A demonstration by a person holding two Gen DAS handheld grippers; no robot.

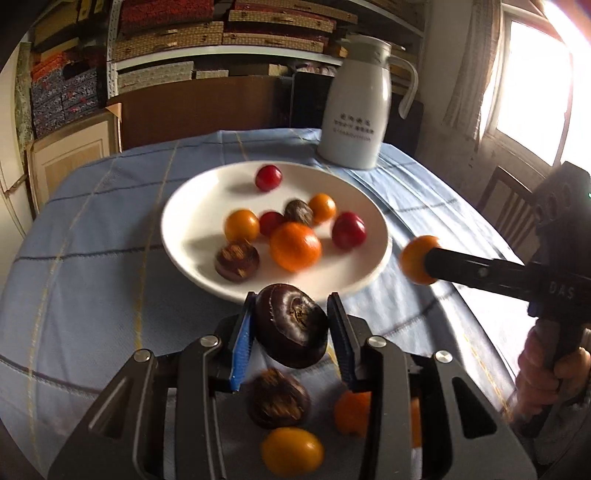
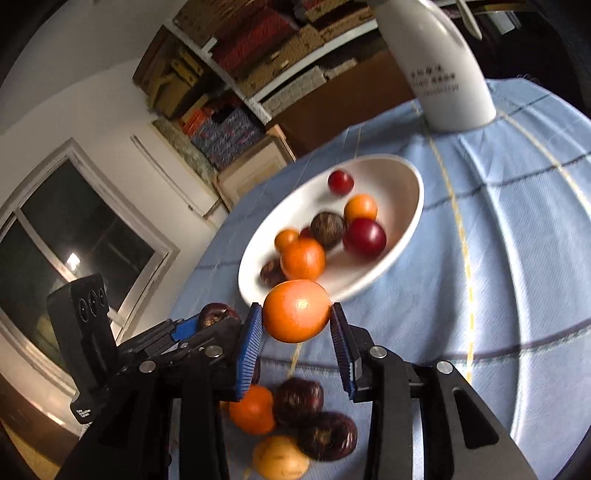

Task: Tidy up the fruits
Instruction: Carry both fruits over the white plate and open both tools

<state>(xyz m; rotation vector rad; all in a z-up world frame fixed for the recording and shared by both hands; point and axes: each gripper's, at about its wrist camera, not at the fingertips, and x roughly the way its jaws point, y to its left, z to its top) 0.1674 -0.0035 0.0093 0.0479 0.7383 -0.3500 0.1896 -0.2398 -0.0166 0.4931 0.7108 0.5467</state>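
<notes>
My left gripper [image 1: 291,325] is shut on a dark brown water chestnut [image 1: 291,325], held above the cloth just before the white plate [image 1: 184,206]. My right gripper [image 2: 297,325] is shut on an orange [image 2: 297,310], also seen at the plate's right edge [image 1: 417,260]. The plate [image 2: 406,177] holds several fruits: red cherry tomatoes [image 1: 268,178], small oranges [image 1: 294,246] and chestnuts [image 1: 236,260]. Loose fruits lie on the cloth under the grippers: a chestnut [image 1: 277,398], an orange [image 1: 351,411], a yellow fruit [image 1: 291,450].
A white thermos jug [image 1: 356,107] stands behind the plate on the blue checked tablecloth [image 1: 92,258]. Shelves with boxes [image 1: 221,33] fill the back wall. A wooden chair [image 1: 506,206] stands at the table's right side.
</notes>
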